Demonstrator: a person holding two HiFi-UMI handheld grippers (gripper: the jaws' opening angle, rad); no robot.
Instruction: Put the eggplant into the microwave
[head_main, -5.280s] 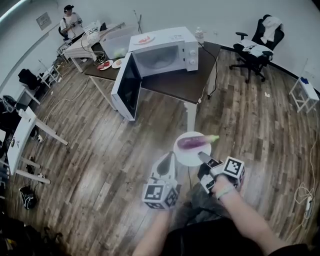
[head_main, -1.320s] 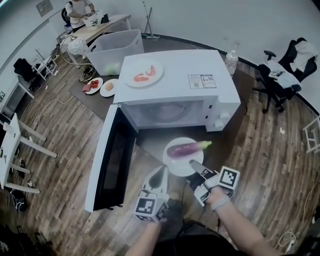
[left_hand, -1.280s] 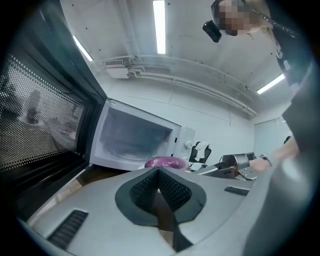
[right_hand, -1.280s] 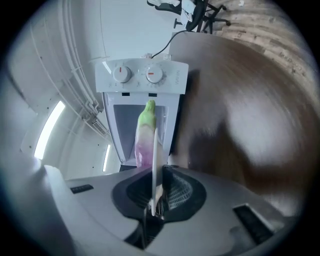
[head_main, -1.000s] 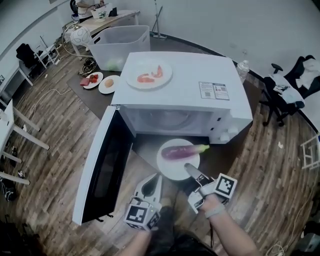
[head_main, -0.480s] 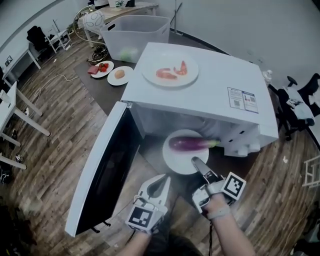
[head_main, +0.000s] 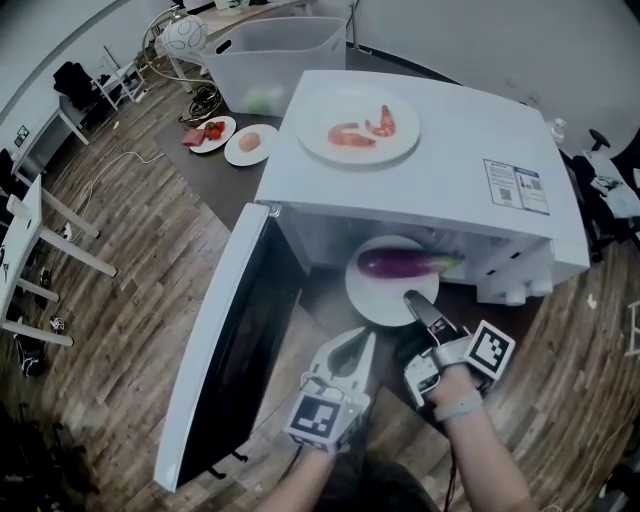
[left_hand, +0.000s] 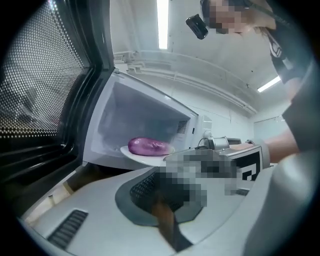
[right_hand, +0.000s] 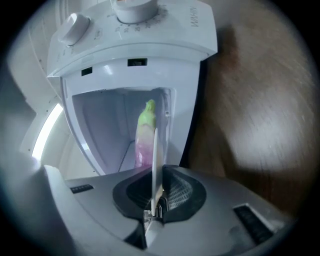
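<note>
Right gripper (head_main: 412, 299) is clamped on the near rim of the plate (head_main: 378, 298); the plate shows edge-on between its jaws. Eggplant (head_main: 398, 264) lies across the plate, green stem end toward the knob side. The plate is at the microwave (head_main: 450, 150) mouth, far half already inside the cavity; can't tell if it's touching the cavity floor. Door (head_main: 235, 330) is wide open to the left. Left gripper (head_main: 366, 340) has its jaws together and holds nothing, just beside the plate's near-left edge. Shrimp plate (head_main: 330, 108) sits on the microwave top.
</note>
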